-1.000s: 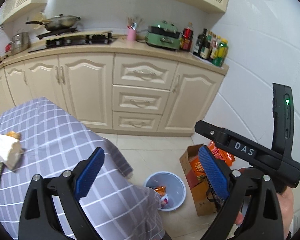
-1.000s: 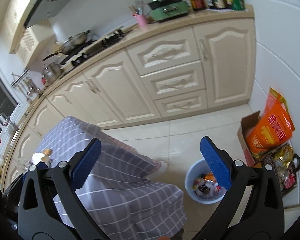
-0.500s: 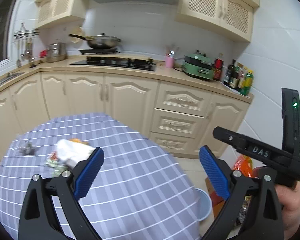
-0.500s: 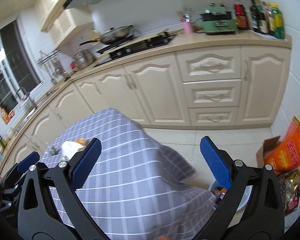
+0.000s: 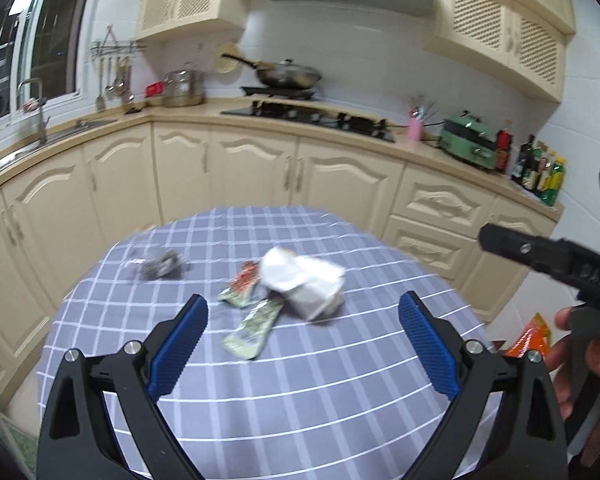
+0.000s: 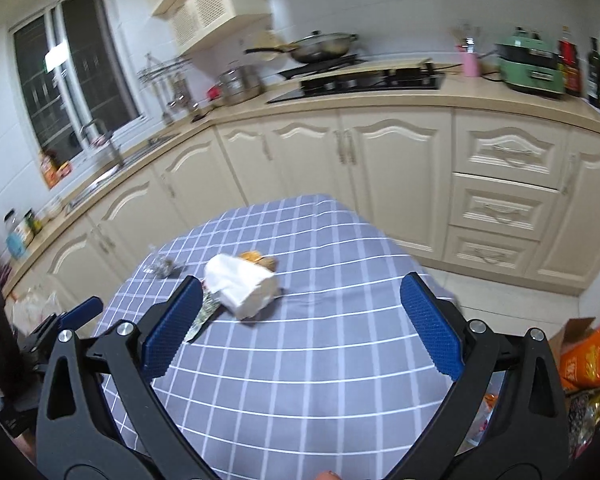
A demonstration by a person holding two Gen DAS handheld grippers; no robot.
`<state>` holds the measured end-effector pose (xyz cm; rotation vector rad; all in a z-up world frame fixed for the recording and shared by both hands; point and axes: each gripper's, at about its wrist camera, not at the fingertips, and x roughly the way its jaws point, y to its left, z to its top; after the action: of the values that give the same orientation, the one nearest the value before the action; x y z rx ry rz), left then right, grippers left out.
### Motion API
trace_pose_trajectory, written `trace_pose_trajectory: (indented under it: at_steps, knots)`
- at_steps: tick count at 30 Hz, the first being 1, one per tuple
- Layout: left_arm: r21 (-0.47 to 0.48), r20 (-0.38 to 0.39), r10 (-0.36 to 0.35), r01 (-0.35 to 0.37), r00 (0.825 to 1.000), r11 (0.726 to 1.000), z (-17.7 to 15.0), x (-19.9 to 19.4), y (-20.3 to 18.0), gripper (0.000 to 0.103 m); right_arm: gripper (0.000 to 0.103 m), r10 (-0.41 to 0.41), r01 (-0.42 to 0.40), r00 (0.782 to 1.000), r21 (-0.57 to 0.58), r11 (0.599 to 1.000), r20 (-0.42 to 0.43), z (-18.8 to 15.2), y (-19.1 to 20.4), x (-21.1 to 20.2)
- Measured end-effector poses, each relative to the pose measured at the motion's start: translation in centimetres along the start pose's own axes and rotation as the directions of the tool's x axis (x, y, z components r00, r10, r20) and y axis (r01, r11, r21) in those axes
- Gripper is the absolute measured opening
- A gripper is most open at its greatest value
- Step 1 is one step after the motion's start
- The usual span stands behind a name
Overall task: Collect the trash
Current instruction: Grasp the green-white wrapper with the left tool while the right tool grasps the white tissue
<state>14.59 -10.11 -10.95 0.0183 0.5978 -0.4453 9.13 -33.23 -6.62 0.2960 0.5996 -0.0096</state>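
1. Still on the table (image 5: 340, 380): a crumpled foil wad (image 5: 156, 266) at far left, apart from the rest.
2. Mid-table, two flat wrappers (image 5: 252, 320) lie touching a white paper lump (image 5: 304, 284).
3. Left tongs (image 5: 302, 340) gape empty over the table; right tongs (image 6: 300, 328) likewise.
4. Judging by this, all the visible trash remains to collect; no bin shows clearly.
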Motion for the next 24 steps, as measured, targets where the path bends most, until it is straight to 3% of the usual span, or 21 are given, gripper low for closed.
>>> trace_pose_trajectory:
  at_steps: [5, 11, 20, 22, 23, 24]
  knots:
    - [-0.004, -0.045, 0.039, -0.039, 0.998, 0.999, -0.9, 2.1, 2.7, 0.094, 0.097, 0.03, -0.03, 0.999, -0.027, 0.999, -0.032, -0.4, 1.4, 2.2]
    - [0.047, -0.116, 0.059, -0.054, 0.992, 0.997, -1.9, 5.5, 2.8, 0.094, 0.097, 0.042, -0.045, 0.997, -0.033, 0.998, -0.07, -0.6, 1.4, 4.3]
    - [0.072, -0.265, 0.069, -0.051, 0.962, 0.996, -2.0, 12.9, 4.0, 0.094, 0.097, 0.066, -0.077, 0.98, -0.05, 0.996, -0.187, -1.3, 0.3, 9.2]
    - [0.053, -0.305, 0.051, -0.037, 0.951, 0.998, -2.1, 14.1, 4.2, 0.087, 0.097, 0.073, -0.09, 0.973, -0.069, 0.994, -0.218, -1.4, 0.7, 10.6]
    - [0.046, -0.316, 0.045, -0.032, 0.948, 0.998, -2.1, 14.4, 4.3, 0.074, 0.097, 0.075, -0.096, 0.97, -0.079, 0.992, -0.232, -1.5, 0.9, 11.3]
    - [0.047, -0.31, 0.052, -0.04, 0.949, 0.998, -2.0, 14.5, 4.4, 0.068, 0.097, 0.078, -0.104, 0.965, -0.092, 0.99, -0.249, -1.5, 1.1, 12.1]
